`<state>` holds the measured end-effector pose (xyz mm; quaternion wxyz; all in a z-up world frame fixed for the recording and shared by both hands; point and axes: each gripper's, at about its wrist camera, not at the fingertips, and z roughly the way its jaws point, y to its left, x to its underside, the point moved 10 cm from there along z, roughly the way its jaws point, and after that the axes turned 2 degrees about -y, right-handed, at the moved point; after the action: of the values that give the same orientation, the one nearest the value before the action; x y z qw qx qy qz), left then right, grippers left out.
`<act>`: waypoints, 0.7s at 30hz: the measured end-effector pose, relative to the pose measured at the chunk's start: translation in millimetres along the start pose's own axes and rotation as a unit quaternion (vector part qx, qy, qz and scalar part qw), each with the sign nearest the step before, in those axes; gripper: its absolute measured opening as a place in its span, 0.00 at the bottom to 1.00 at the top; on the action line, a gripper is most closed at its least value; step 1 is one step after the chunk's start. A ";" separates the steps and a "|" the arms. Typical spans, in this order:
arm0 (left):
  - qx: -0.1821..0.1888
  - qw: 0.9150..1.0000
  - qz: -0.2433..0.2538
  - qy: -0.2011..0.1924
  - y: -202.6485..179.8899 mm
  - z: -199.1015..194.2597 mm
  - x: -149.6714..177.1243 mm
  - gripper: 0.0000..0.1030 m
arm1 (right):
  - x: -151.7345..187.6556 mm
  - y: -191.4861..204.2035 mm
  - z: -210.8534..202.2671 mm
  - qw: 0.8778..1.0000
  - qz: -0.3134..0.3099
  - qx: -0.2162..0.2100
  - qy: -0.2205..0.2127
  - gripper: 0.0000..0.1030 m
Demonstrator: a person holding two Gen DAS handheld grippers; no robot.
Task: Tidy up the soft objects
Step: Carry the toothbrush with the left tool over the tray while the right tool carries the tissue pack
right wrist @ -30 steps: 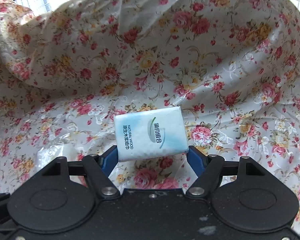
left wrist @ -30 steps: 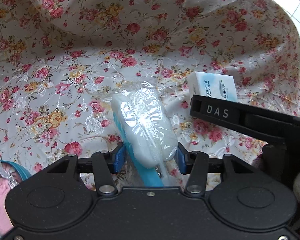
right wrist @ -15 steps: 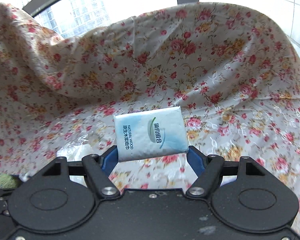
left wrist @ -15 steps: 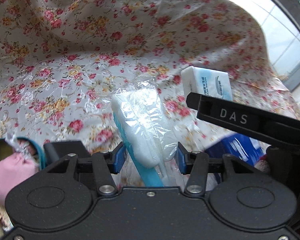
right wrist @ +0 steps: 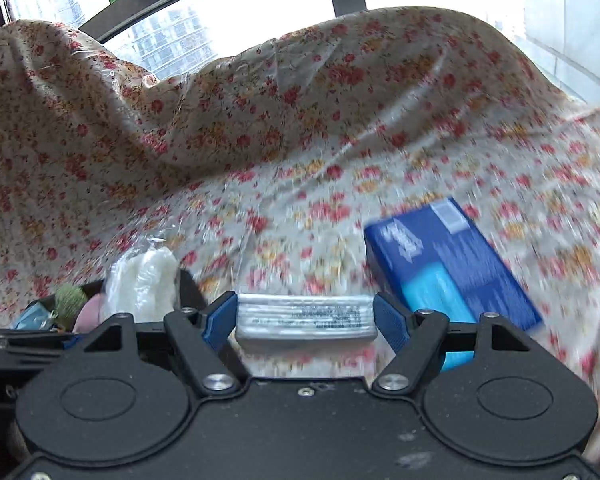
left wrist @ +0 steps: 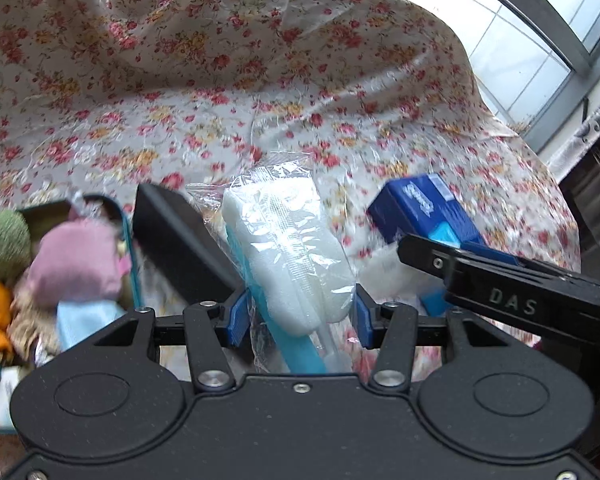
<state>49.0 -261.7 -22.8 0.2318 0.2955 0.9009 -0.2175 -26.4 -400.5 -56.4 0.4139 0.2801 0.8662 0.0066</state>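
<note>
My left gripper (left wrist: 298, 316) is shut on a white sponge brush with a blue handle in a clear plastic wrapper (left wrist: 288, 248), held above the floral cloth (left wrist: 220, 80). My right gripper (right wrist: 306, 320) is shut on a white tissue pack (right wrist: 304, 318), seen edge-on. The wrapped sponge also shows in the right wrist view (right wrist: 144, 280) at the lower left. The right gripper's black body (left wrist: 512, 292) crosses the right side of the left wrist view.
A blue box (left wrist: 424, 212) lies on the cloth to the right; it also shows in the right wrist view (right wrist: 448, 268). A teal-rimmed container (left wrist: 128, 248) at the left holds a pink pouch (left wrist: 76, 264), a green plush (left wrist: 4, 236) and other soft items. A black box (left wrist: 180, 248) stands beside it.
Both grippers have lifted and pulled back with their loads. The tissue pack now appears edge-on. The container of soft items and the blue box have come into view.
</note>
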 end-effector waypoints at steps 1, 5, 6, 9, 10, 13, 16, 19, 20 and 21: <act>-0.003 1.000 0.000 0.001 1.7 -2.2 5.1 0.49 | 7.7 -1.0 -4.0 1.000 0.004 0.003 0.003 0.70; -0.012 1.000 -0.014 0.012 11.6 -3.5 21.6 0.49 | 34.2 -3.2 -7.9 1.000 0.003 0.023 0.016 0.70; -0.012 1.000 -0.019 0.013 13.7 -5.3 25.1 0.49 | 38.5 -3.3 -9.2 1.000 0.003 0.026 0.018 0.70; -0.014 1.000 -0.019 0.004 18.3 -15.9 31.4 0.49 | 44.4 -2.4 -17.2 1.000 0.008 0.025 0.014 0.70; -0.018 1.000 -0.022 0.000 20.9 -19.1 32.2 0.49 | 45.2 -1.2 -20.3 1.000 0.010 0.024 0.011 0.70; -0.021 0.999 -0.035 -0.009 32.4 -28.4 32.4 0.49 | 42.8 5.4 -25.6 1.000 0.008 0.020 0.003 0.70; -0.032 0.998 -0.051 -0.018 50.0 -35.5 28.6 0.49 | 34.9 15.5 -25.9 1.000 0.001 0.019 -0.006 0.70; -0.045 0.996 -0.069 -0.032 72.9 -45.6 21.1 0.49 | 24.5 28.4 -25.3 1.000 -0.006 0.011 -0.013 0.70; -0.051 0.995 -0.076 -0.038 81.8 -50.1 18.1 0.49 | 20.5 33.8 -24.9 1.000 -0.008 0.005 -0.015 0.70; -0.058 0.994 -0.082 -0.044 90.3 -54.3 15.2 0.49 | 17.1 41.0 -24.5 1.000 -0.013 0.000 -0.017 0.70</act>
<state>79.5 -160.5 -10.8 0.2693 0.1974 0.9220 -0.1962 -32.9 -352.2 -42.5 0.4286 0.2687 0.8626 -0.0034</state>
